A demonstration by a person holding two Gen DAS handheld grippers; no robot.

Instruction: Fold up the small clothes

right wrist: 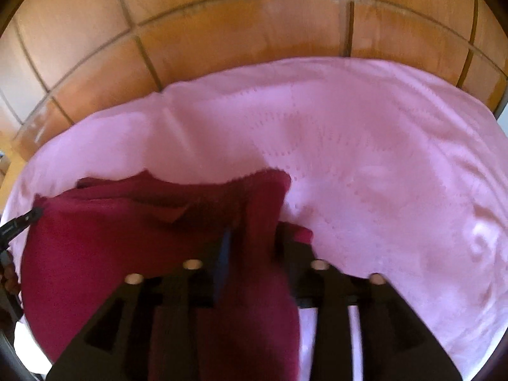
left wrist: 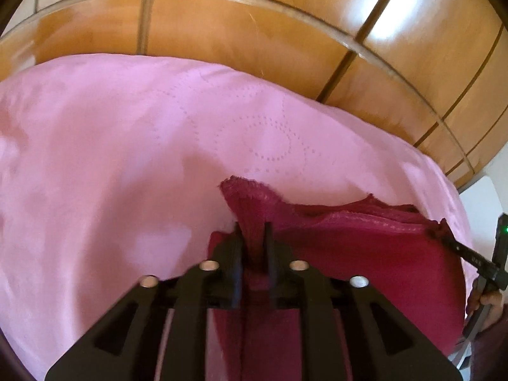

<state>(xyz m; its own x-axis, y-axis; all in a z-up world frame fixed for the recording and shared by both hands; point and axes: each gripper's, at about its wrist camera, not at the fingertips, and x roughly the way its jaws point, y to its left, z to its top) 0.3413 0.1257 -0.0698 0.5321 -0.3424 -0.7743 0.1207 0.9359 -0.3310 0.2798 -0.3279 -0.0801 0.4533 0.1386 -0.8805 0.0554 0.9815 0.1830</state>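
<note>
Black fingers of the left hand-held gripper (left wrist: 254, 231) stand close either side of a pinched corner of the dark red garment (left wrist: 349, 254).

Whether its pads press the cloth or have slackened I cannot tell. The right hand-held gripper (right wrist: 250, 238) stands further apart, with the garment's other corner draped between its fingers, apparently loose. The garment lies on the pink bedspread (left wrist: 127, 158), at the near edge, its far hem already doubled over, so I judge a fold is being laid down. Next both corners need releasing cleanly, then the hands drawn back without dragging cloth. Beyond the bedspread stands a wall of glossy wooden wardrobe doors (left wrist: 254, 31).
</note>
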